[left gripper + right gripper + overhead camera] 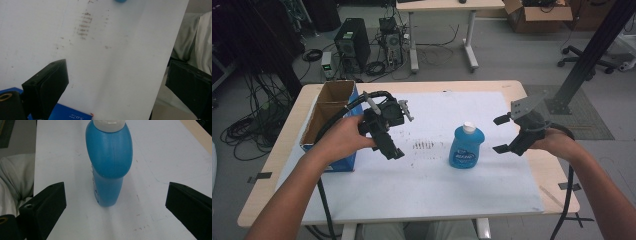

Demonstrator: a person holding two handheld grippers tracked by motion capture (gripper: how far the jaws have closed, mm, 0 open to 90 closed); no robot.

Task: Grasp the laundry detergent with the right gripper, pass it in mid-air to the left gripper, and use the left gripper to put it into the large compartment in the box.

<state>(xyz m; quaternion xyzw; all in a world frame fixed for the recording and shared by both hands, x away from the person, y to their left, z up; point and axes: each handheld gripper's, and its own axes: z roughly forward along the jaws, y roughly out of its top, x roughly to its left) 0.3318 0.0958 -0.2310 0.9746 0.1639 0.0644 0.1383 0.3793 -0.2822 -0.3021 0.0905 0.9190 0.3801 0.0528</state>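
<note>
On the table [512, 90]: 1 blue bottle [466, 148] with a white cap, standing near the middle; 1 open cardboard box [331, 107] at the left edge; 1 white sheet [452, 195] covering most of the top. Over it, 2 grippers: left gripper [384, 132], right gripper [502, 134].

Lighting is even, moderate and overhead. The white sheet [422, 175] reads bright, without glare. The blue bottle [110, 162] casts a soft shadow toward 6 o'clock. Both gripper views are slightly blurred; the jaws are dark.
</note>
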